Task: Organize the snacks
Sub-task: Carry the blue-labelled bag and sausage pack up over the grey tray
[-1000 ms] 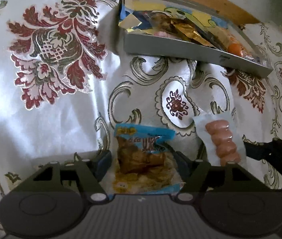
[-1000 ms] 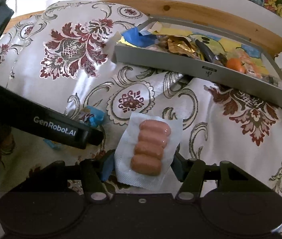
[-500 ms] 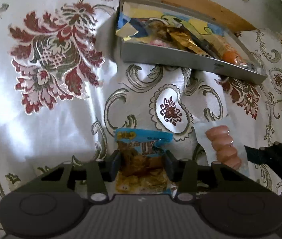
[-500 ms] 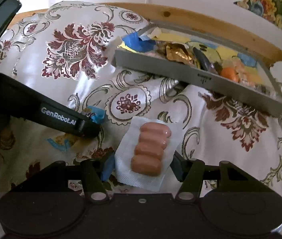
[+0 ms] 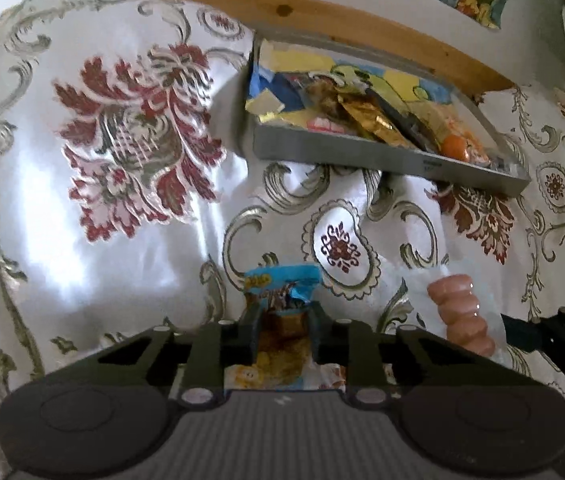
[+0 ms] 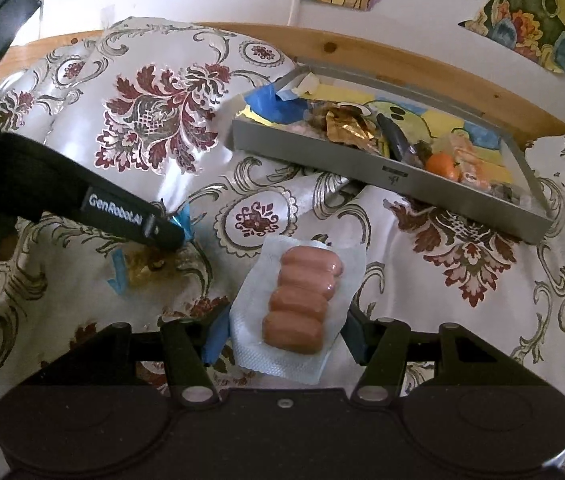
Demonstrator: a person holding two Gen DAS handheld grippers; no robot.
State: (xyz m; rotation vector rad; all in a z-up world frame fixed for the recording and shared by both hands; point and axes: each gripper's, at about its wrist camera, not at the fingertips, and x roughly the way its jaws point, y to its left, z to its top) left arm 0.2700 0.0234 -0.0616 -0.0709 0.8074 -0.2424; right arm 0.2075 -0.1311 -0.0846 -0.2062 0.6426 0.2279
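A: While the left gripper has its fingers pinched on the blue snack packet, the right gripper isn't committed. Its fingers are spread, one either side of the sausage pack, with a gap showing on both sides.

B: Where's everything relative to the grey tray?

A: Both packs are on the camera side of the tray, well short of its front wall, on the floral cloth. The sausage pack lies flat on the cloth. The blue packet sits further from the tray's right end than the sausages do. I can't tell whether it's off the cloth yet.

B: Tray status?

A: It already holds a mix of wrappers, with a gold foil one mid-tray and an orange piece toward the right end. There's room left near the front wall, I'd judge.

B: So which step?

A: Pick phase, I think. Left has its grasp, right is staged.

B: Next?

A: Right needs to squeeze across the pack's width, and the film is thin and slippery, so grip the sausages and not the flap. Then both lift and carry over the front wall with enough height that a dangling packet edge doesn't catch the rim.
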